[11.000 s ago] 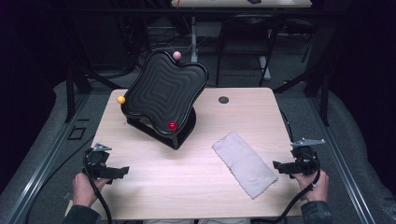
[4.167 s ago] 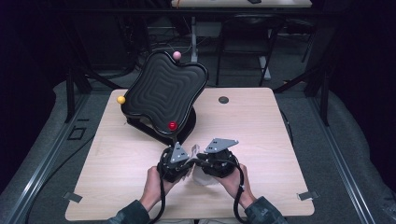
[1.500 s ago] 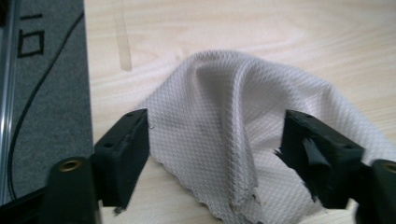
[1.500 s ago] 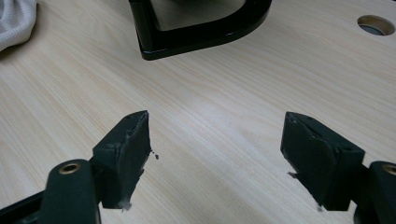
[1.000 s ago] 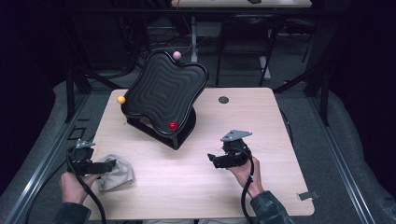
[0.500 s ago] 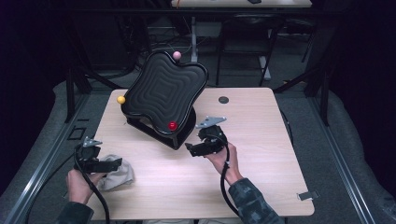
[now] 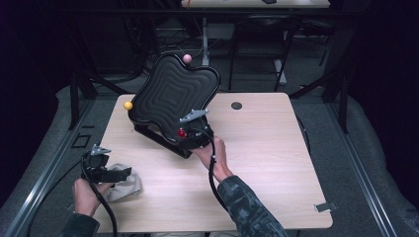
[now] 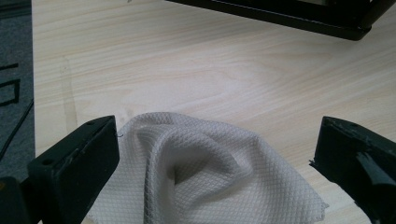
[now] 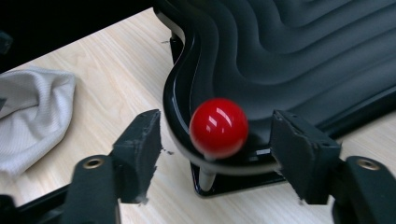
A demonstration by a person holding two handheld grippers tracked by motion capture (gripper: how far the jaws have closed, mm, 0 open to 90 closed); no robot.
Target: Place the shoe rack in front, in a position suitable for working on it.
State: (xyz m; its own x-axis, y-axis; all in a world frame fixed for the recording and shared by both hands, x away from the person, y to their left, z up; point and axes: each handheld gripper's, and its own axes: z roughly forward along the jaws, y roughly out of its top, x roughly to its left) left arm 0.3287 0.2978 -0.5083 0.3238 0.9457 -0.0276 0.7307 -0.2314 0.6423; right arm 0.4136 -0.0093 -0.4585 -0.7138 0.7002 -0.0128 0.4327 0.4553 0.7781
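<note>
A black ribbed tray (image 7: 173, 94) stands tilted on a stand at the back left of the table. It carries ball knobs: one red (image 7: 182, 133), one yellow (image 7: 128, 105), one pink (image 7: 187, 59). My right gripper (image 7: 191, 137) is at the tray's lower corner. In the right gripper view the red ball (image 9: 218, 127) sits between the jaws of this gripper (image 9: 215, 140), with a gap on each side. These jaws have just been closing. My left gripper (image 7: 121, 173) stands open at the front left over a crumpled white cloth (image 8: 210, 172), which lies between its wide-apart jaws.
A small black disc (image 7: 236, 105) lies on the wooden table (image 7: 276, 163) behind the right hand. The cloth (image 9: 32, 112) lies left of the tray's stand. Dark frames and cables stand beyond the table's far edge.
My right gripper has moved left and away from me, up to the tray's red ball, and its jaws now flank the ball. The left gripper has stayed by the cloth.
</note>
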